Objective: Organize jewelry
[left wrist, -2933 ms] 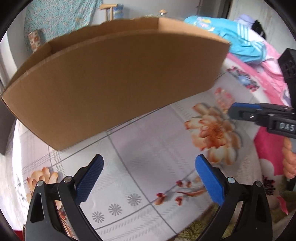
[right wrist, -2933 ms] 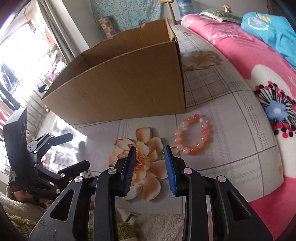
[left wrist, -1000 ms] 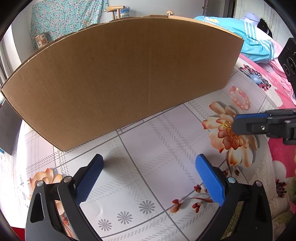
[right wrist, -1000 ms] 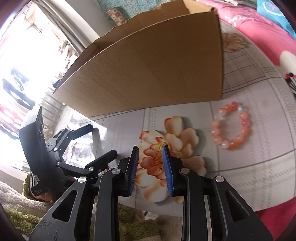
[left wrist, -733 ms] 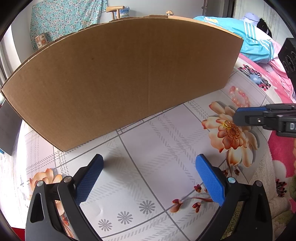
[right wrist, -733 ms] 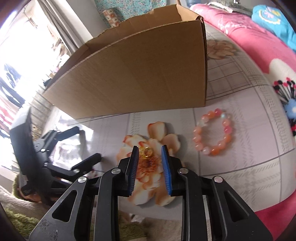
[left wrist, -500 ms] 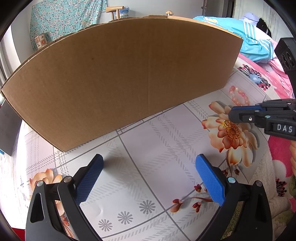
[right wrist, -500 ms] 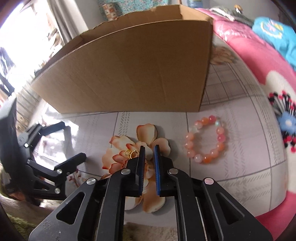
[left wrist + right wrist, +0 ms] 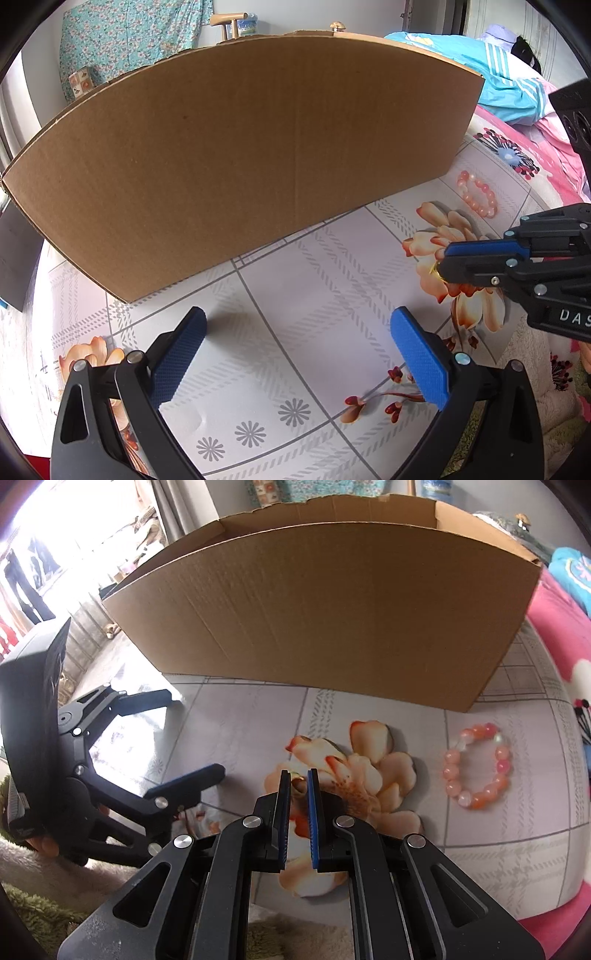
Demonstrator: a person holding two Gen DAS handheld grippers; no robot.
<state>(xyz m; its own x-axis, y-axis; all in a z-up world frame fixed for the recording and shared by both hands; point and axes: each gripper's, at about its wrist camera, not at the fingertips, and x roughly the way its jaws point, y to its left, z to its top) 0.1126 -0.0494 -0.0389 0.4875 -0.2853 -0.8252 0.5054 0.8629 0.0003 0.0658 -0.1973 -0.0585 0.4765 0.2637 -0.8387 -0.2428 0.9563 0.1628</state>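
**Ring pinched, box waiting**

The box [image 9: 332, 602] stands open-topped toward the cloth's [image 9: 303, 288] far edge, I'd say to take the jewelry. My left gripper [image 9: 295, 354] gapes, holding nothing, near the front edge. The bracelet [image 9: 478, 766] lies by the box's right corner. My right gripper [image 9: 295, 779] clenches the gold ring [image 9: 298, 783] at its tips, over the printed flower. Pink bedding borders the cloth's right edge.

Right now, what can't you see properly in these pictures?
- Inside of the cardboard box: both views, hidden by its tall front wall.
- Gold ring: right wrist view, mostly covered by the right tongs; left wrist view shows only a tiny glint, so its shape is unclear.
- Bead bracelet: small in the left wrist view.
- Left tongs: open, holding nothing.
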